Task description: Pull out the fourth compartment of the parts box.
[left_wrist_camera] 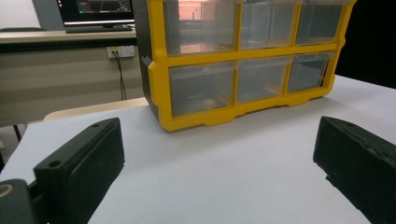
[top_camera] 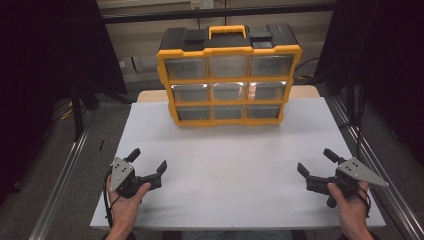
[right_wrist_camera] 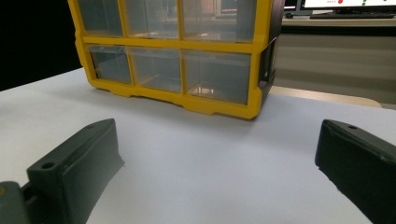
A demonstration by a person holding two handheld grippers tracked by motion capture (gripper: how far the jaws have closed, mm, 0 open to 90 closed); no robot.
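Observation:
A yellow and black organizer box with nine clear drawers and a yellow handle stands upright at the far middle of the white table. My left gripper rests near the front left of the table, held by a hand, open with nothing between its jaws. My right gripper sits at the front right, also open and empty. Both point toward the box, well short of it. In the left gripper view the box rises beyond the spread jaws; in the right gripper view the box stands likewise.
Metal rails run along both sides of the table. A wooden tabletop edge shows behind the white surface. A monitor sits on a desk in the background. Dark curtains hang at left and right.

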